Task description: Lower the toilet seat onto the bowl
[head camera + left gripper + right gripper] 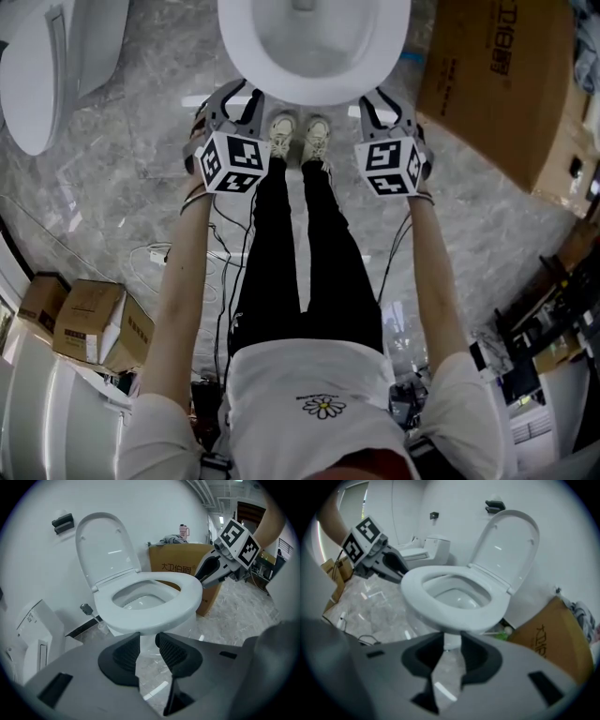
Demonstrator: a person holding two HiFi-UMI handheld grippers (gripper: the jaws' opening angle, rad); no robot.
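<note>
While flat on the bowl, toilet seat just beyond left gripper

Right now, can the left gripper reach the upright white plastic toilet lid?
Probably yes: the left gripper is open and empty, and only the lowered white oval seat lies before the white lid.

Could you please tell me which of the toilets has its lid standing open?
The toilet straight ahead of the person's shoes: its lid stands upright, while the other toilet, to the left, looks closed.
</note>
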